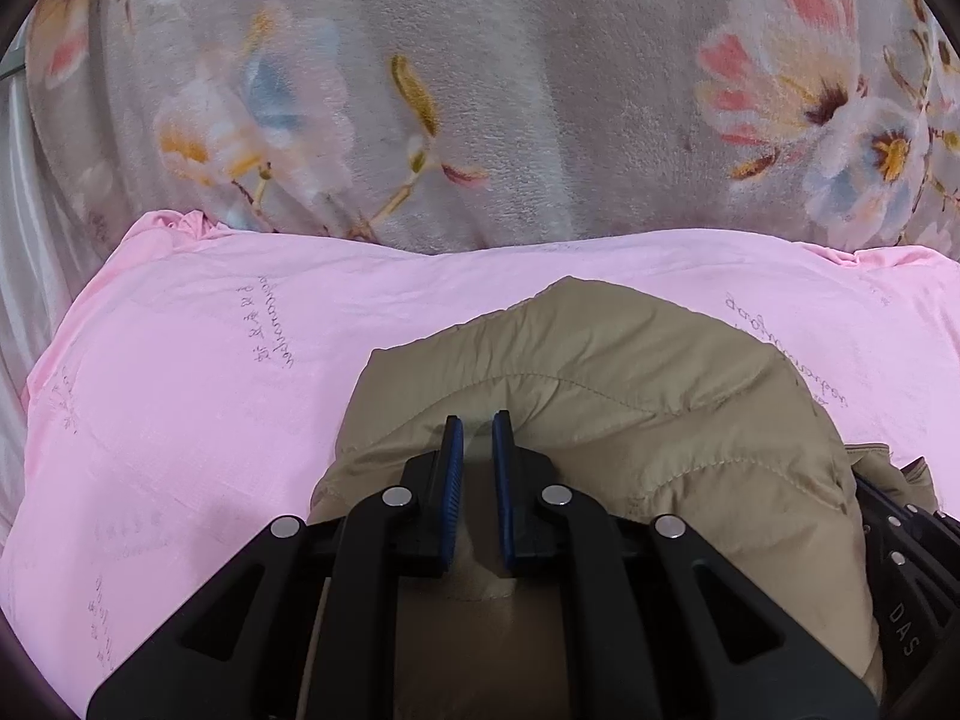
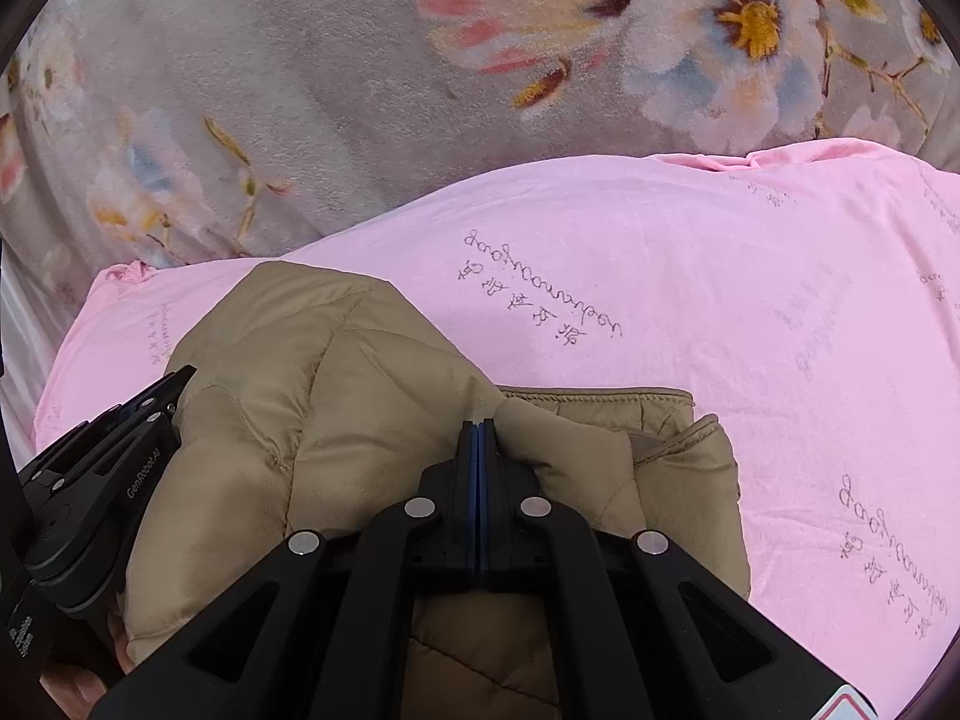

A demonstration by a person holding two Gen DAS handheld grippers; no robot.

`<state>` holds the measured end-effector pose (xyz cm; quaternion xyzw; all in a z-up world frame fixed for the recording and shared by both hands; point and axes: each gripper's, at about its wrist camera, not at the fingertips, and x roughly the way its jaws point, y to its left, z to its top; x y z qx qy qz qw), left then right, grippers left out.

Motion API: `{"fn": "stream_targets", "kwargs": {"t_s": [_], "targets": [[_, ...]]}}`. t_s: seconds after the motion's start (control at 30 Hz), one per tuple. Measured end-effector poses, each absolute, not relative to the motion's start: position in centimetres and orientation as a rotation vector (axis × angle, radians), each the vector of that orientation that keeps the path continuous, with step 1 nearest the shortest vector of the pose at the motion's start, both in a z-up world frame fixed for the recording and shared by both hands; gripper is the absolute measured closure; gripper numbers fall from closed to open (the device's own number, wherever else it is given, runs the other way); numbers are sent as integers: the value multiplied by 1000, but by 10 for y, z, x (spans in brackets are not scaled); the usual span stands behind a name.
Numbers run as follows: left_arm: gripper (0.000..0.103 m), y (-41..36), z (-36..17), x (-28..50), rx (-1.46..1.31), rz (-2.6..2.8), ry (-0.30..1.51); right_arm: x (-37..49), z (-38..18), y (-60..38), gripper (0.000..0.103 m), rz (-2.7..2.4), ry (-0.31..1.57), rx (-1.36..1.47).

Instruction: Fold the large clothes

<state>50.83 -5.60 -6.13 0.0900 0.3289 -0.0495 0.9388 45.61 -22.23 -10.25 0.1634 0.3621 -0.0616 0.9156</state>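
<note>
Gripping a tan quilted jacket (image 1: 600, 384) with both grippers over a pink sheet (image 1: 180, 420).
Left gripper (image 1: 477, 438), lower centre of its view: jaws narrowly apart, pinching a fold of jacket fabric; right gripper (image 2: 478, 438), lower centre of its view: jaws fully closed on a jacket fold; jacket lies bunched on the sheet; floral blanket (image 2: 300, 60) fills the upper frame.

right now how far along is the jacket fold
Partly done, it seems. The tan quilted jacket already sits bunched into a doubled-over mound on the pink sheet. In hand: the left claw and the right claw each pinch a fold of it, side by side. Left: laying that fold flat, tucking in the loose hem edge and squaring the bundle.
</note>
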Motion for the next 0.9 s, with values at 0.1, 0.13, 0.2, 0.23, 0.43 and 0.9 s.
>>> {"fn": "stream_targets", "kwargs": {"t_s": [0.1,0.13,0.2,0.23,0.43,0.9], "targets": [[95,-57,-62,512,183,-105,672,459,-104,-224,103,-126,750,340],[95,-57,-63,513,184,-104,672,460,-105,-225,103,-124,751,341],[95,-57,-63,514,185,-104,670,460,-106,-225,103,-121,753,346],[95,-58,-63,514,186,-103,670,461,-106,-226,103,-120,753,347],[93,-59,-63,513,196,-80,670,461,-106,-228,103,-109,753,361],[77,-7,-45,412,136,-103,643,359,-78,-184,95,-30,631,154]]}}
